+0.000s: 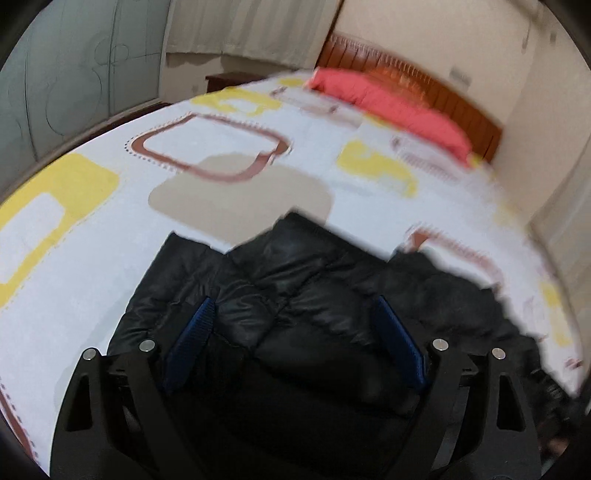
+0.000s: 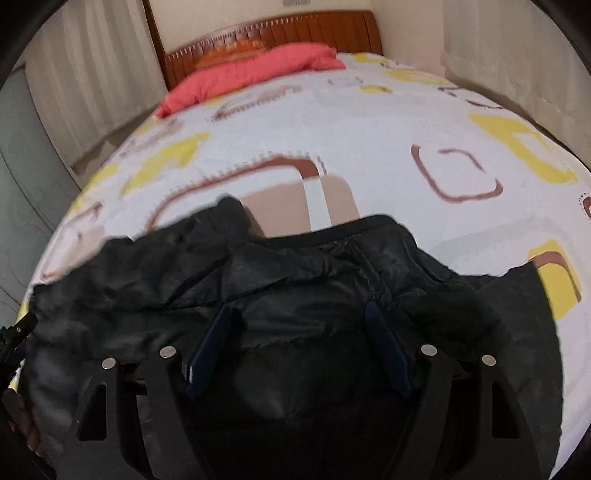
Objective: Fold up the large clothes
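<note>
Both of your grippers hang over the black jacket [image 1: 295,295] with their jaws spread wide and nothing clamped between the pads. On your left gripper [image 1: 295,317] the blue pads [image 1: 195,332] stand well apart, and the quilted fabric shows in the gap below them; neither pad presses on it as far as the blurred view lets you see. Your right gripper [image 2: 301,321] is the same: pads [image 2: 214,343] apart, jacket beneath and between them, no fold pinched.

From the left wrist view the jacket fills the near middle, bunched in puffy folds, with one corner poking up beyond the fingertips and a ragged edge trailing off to the right. From the right wrist view it spreads wider, from the left edge almost to the right, with a dark-trimmed straight edge lying just past the fingertips and a crumpled hump to its left. At the far left edge of that view a bit of your other gripper [image 2: 18,332] shows, beside the jacket.

Past the jacket lies the bedsheet [image 1: 229,155], white with yellow, brown and beige shapes. Further on, a red pillow [image 2: 251,70] rests against the wooden headboard [image 2: 295,29], well apart from the jacket.
</note>
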`<state>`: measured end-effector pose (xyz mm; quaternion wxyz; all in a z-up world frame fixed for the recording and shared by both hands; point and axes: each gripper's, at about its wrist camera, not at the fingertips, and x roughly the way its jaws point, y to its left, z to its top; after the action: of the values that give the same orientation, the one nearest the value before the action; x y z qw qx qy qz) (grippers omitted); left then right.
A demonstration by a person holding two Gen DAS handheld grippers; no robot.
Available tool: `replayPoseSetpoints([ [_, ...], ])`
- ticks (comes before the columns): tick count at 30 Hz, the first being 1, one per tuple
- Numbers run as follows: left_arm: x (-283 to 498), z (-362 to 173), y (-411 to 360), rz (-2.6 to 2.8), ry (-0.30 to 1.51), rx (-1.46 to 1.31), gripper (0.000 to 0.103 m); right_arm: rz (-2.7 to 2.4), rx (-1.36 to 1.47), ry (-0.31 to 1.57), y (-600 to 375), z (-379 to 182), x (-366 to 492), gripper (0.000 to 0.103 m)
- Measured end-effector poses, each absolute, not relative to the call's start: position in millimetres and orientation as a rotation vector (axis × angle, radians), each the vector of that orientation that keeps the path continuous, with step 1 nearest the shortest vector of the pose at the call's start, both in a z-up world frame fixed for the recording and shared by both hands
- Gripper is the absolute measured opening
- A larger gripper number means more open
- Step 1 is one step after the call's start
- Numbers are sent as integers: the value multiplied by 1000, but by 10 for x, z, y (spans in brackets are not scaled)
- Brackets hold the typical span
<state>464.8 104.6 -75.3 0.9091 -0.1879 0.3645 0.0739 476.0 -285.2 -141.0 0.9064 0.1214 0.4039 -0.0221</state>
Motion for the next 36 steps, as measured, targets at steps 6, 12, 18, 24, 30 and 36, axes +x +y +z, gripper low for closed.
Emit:
replayPoseSetpoints([
  [6, 4834, -1054, 1224, 200, 850, -453, 87, -77, 272, 857, -2940, -1613, 4855, 76],
  [12, 4452, -823, 1363, 155, 795, -548, 87, -50, 340, 818, -3089, -1372, 4518, 74],
  [18, 3531, -719, 1770, 201, 719, -735, 88, -69, 478, 738, -3603, -1228, 3572, 75],
  [24, 2575, -947, 1937, 257, 681, -870, 89, -178, 680, 698, -4191, -1502, 2454, 75],
  [30, 2207, -1381, 1773, 206, 723, -1103, 91, -117, 916, 746, -4205, -2009, 2106, 76],
  [36, 2490, -1403, 1649, 188, 650, -1098, 71, -89, 1044, 676, -4161, -2092, 2281, 70],
])
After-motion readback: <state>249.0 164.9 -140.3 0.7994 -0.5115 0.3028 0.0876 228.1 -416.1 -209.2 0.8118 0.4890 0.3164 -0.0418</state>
